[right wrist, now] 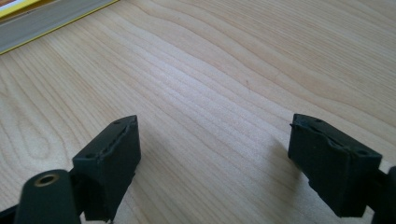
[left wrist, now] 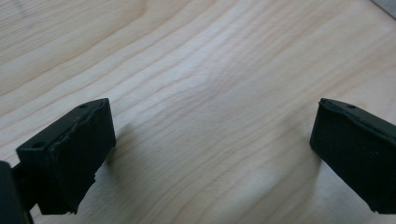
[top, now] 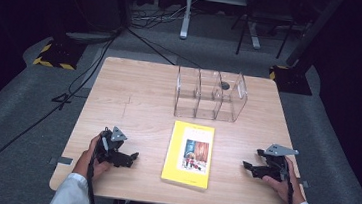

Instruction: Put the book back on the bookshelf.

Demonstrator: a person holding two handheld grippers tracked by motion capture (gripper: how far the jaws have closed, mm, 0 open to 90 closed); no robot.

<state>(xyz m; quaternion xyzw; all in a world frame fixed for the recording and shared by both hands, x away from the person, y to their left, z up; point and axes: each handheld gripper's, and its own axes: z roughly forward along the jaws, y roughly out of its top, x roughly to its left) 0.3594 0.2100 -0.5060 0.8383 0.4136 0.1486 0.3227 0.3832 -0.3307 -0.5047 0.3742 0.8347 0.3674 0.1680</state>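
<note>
A yellow book (top: 188, 154) lies flat on the wooden table (top: 139, 93), near its front edge and between my two hands. My left gripper (top: 132, 158) rests on the table left of the book, jaws open and pointing toward it. In the left gripper view its jaws (left wrist: 212, 154) stand wide apart over bare wood. My right gripper (top: 247, 167) rests right of the book, also open and pointing toward it. The right gripper view has its jaws (right wrist: 212, 163) spread over bare wood, with the book's edge (right wrist: 42, 18) at the top left.
A clear plastic organiser (top: 210, 94) with three upright compartments stands behind the book, toward the table's far side. Cables (top: 87, 68) run across the grey floor to the left. Stand bases (top: 55, 52) sit beyond the table's far corners.
</note>
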